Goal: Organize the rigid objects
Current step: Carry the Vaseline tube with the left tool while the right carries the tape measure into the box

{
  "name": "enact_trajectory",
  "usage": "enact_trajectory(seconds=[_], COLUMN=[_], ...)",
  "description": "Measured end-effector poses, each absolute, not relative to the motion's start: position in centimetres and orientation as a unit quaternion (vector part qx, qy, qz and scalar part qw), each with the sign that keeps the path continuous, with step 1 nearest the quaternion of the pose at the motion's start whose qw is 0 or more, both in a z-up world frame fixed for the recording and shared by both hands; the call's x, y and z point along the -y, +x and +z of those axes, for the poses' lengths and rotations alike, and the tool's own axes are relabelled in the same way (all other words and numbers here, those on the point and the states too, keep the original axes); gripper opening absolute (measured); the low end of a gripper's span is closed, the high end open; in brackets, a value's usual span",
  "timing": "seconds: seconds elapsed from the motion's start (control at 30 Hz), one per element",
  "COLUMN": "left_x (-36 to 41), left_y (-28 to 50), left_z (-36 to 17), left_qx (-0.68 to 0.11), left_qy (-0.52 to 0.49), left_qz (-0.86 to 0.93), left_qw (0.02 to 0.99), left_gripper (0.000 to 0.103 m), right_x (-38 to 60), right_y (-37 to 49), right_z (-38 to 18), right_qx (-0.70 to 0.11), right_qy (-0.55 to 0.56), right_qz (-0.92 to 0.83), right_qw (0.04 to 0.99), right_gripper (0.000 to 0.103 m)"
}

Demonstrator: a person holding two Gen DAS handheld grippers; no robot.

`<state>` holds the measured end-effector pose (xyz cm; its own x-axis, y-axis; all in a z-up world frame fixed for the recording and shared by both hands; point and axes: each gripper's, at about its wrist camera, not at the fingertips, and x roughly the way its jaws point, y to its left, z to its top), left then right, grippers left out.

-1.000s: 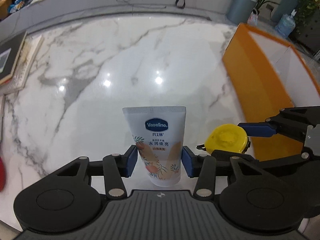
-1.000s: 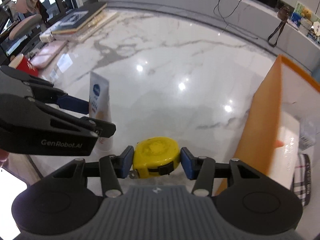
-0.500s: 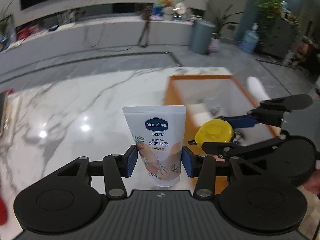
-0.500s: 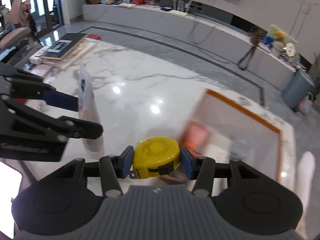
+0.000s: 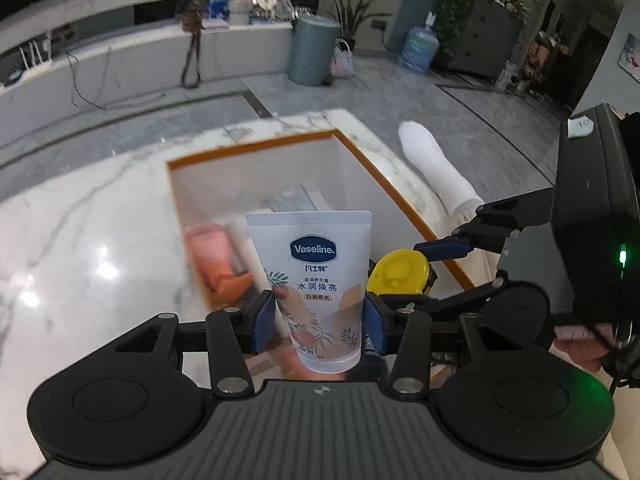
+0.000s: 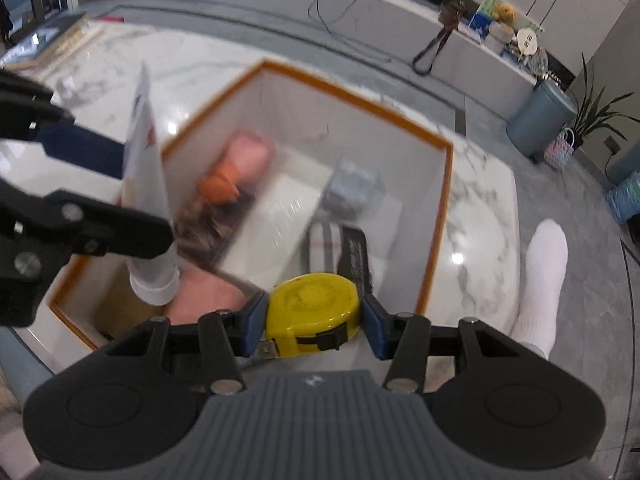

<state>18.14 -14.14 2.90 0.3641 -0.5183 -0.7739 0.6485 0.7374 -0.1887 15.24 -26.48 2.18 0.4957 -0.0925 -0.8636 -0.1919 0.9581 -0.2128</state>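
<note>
The left gripper point(image 5: 320, 320) is clamped on a white Vaseline tube point(image 5: 316, 280), its blue pads pressing both sides of the tube, which stands cap down with the label facing the camera. The right gripper point(image 6: 314, 330) is closed on a yellow tape measure point(image 6: 312, 308), pads against its two sides, the tape's hook end toward the camera.

Both loads hang over the orange-rimmed box point(image 6: 440, 200) on the marble table point(image 5: 80, 240). The left view shows the tape measure point(image 5: 398, 272) just right of the tube, pinched by the other gripper. The right view shows the tube point(image 6: 146, 184) edge-on at left, over the box's near corner.

Only the right view looks well down into the box: a pink-and-orange item point(image 6: 240, 164), a white packet point(image 6: 276, 220), a striped thing and a dark card, all blurred. The left view shows that pink item point(image 5: 216, 256) and little else inside. A white sock point(image 6: 544, 280) appears beyond the table edge in both views.
</note>
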Motion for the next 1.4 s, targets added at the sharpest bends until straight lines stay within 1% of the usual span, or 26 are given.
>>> enact_trajectory(seconds=[0.2,0.37,0.67,0.83,0.9,1.4], left_x=[16.9,18.1,18.4,18.9,19.0,20.1], left_y=[18.9,19.3,20.4,20.7,20.9,21.6], left_z=[0.6,-0.7,-1.6,-1.8,-1.8,-2.7], left_qx=[-0.459,-0.471,-0.482,-0.487,-0.488,-0.492], left_qy=[0.077,0.082,0.066,0.066,0.071,0.077], left_qz=[-0.365,-0.365,-0.362,-0.358,-0.357,-0.358], left_qw=[0.806,0.799,0.795,0.794,0.793,0.790], left_gripper=[0.054,0.054,0.054,0.053,0.053,0.051], right_x=[27.2,27.2,26.9,27.1,27.1,27.6], right_y=[15.1,15.2,15.0,14.9,14.8,15.3], right_z=[-0.5,-1.5,-1.3,-1.3,-1.2,-1.1], right_qx=[-0.520,-0.532,-0.533,-0.529,-0.528,-0.513], right_qy=[-0.190,-0.195,-0.201,-0.199,-0.199,-0.195], right_qz=[0.028,0.038,0.052,0.062,0.062,0.069], right_qw=[0.833,0.823,0.820,0.822,0.823,0.833], right_gripper=[0.051,0.051,0.051,0.053,0.056,0.056])
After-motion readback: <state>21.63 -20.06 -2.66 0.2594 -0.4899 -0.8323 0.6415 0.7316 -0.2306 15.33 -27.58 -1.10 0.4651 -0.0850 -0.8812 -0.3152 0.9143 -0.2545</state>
